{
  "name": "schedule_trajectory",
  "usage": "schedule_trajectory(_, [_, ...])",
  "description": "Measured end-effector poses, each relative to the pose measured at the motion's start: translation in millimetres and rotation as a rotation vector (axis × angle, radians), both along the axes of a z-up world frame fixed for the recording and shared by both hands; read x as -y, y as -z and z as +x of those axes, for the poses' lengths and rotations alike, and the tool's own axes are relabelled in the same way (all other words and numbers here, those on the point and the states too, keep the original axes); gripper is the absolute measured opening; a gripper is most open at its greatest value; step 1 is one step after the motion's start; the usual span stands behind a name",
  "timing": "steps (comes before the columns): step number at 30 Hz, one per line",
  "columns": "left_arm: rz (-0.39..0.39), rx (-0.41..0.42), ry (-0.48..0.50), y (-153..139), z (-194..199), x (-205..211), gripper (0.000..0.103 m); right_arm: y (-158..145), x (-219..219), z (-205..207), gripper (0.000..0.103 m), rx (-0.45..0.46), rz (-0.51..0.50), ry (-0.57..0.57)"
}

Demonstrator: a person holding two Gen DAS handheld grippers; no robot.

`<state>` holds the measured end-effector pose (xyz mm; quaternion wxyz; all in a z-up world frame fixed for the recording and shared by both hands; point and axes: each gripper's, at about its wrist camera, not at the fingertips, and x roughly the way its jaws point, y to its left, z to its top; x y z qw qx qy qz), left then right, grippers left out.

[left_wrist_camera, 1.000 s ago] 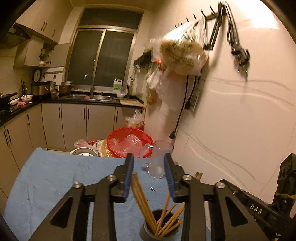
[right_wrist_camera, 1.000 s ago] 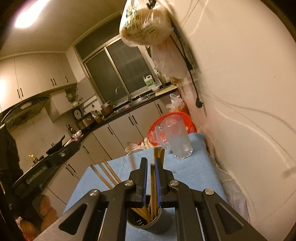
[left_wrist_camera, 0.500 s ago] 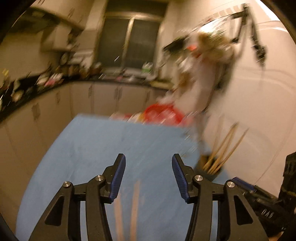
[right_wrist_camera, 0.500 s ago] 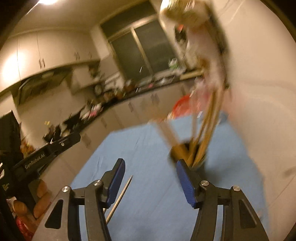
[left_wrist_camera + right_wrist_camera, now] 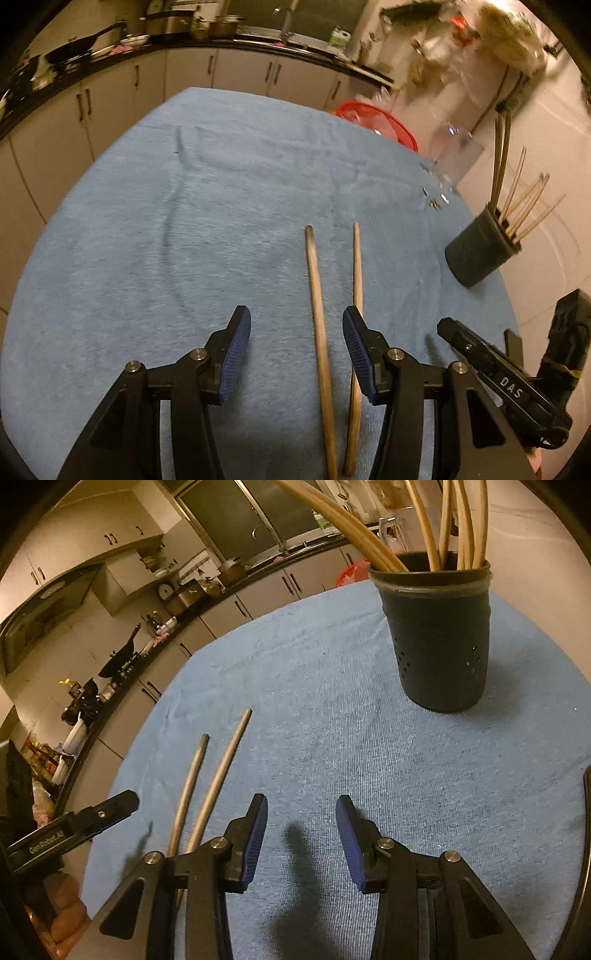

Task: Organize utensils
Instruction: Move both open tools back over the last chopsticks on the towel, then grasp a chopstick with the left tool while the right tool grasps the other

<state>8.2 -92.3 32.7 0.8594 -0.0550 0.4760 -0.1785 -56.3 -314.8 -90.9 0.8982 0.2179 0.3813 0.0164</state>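
Lying side by side on the blue towel-like cloth that covers the table, two long wooden chopsticks wait to be gathered, while the dark perforated cylindrical holder stands upright near the wall, already bristling with other sticks. The left gripper hovers low over the pair with its jaws released and nothing pinched: one chopstick runs between the blue pads, the other seems to pass just under the right-hand pad, though the fisheye makes that hard to judge. Such a straddling pose suits a pick-up of the nearer stick. The right gripper has its jaws apart too, having just been closing somewhat, with only bare cloth between them; it sits beside the pair, probably ready to help or to take the second stick. From the left wrist, the chopsticks' full length and a red basin beyond the table show. Only the right wrist view shows the holder's drain holes and rim close up, and the left tool's black finger.
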Motion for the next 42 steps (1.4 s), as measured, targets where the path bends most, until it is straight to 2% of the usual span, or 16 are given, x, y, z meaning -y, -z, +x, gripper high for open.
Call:
schedule_trajectory(5, [0.053,0.018,0.015,4.6,24.3,20.0,0.052,4.3,0.9,0.7,0.043,0.013,0.015,-0.008])
schedule_trajectory(7, [0.106,0.026,0.026,6.0,33.6,29.5,0.05,4.7,3.9,0.4,0.043,0.016,0.029,-0.009])
schedule_trajectory(8, [0.141,0.025,0.039,8.8,40.0,38.3,0.042,5.0,4.9,0.0,0.043,0.018,0.039,-0.011])
schedule_trajectory(9, [0.149,0.014,0.051,11.1,43.9,42.9,0.037,5.7,6.5,-0.2,0.043,0.021,0.051,-0.013])
schedule_trajectory(11, [0.166,-0.039,0.087,21.6,53.3,53.6,0.019,6.2,7.9,-1.1,0.043,0.024,0.064,-0.014])
schedule_trajectory(13, [0.2,-0.013,0.077,25.9,57.6,61.2,0.018,6.2,8.5,-1.3,0.043,0.025,0.068,-0.014])
schedule_trajectory(16, [0.244,0.011,0.043,27.2,61.1,62.3,0.008,5.8,8.5,-1.4,0.043,0.023,0.065,-0.015])
schedule_trajectory(20, [0.227,-0.003,-0.003,25.7,63.2,34.0,0.007,4.8,4.6,-0.7,0.044,0.015,0.041,-0.02])
schedule_trajectory(23, [0.237,0.012,-0.063,24.9,58.5,-2.4,0.008,0.4,-5.7,5.8,0.044,-0.02,-0.041,-0.049])
schedule_trajectory(24, [0.217,0.019,-0.069,25.3,57.6,-13.6,0.008,-2.7,-8.7,9.6,0.044,-0.051,-0.062,-0.056])
schedule_trajectory(26, [0.147,0.024,-0.052,26.8,55.2,-28.0,0.008,-9.0,-8.1,19.6,0.044,-0.087,0.001,-0.07])
schedule_trajectory(27, [0.132,0.028,-0.048,27.1,53.9,-30.4,0.008,-13.7,-9.1,27.8,0.044,-0.104,0.028,-0.081])
schedule_trajectory(30, [0.129,0.055,-0.035,27.5,49.4,-33.1,0.008,-28.0,-19.7,61.2,0.044,-0.171,0.01,-0.102])
schedule_trajectory(33, [0.117,0.063,-0.027,27.8,46.7,-34.8,0.009,-34.8,-29.3,97.9,0.044,-0.225,0.044,-0.127])
schedule_trajectory(40, [0.086,0.057,-0.021,27.5,48.7,-36.9,0.009,-17.7,-58.5,160.2,0.044,-0.39,-0.08,-0.114])
schedule_trajectory(42, [0.089,0.058,-0.021,28.3,49.2,-36.4,0.009,-17.1,-66.9,164.6,0.039,-0.398,-0.157,-0.115])
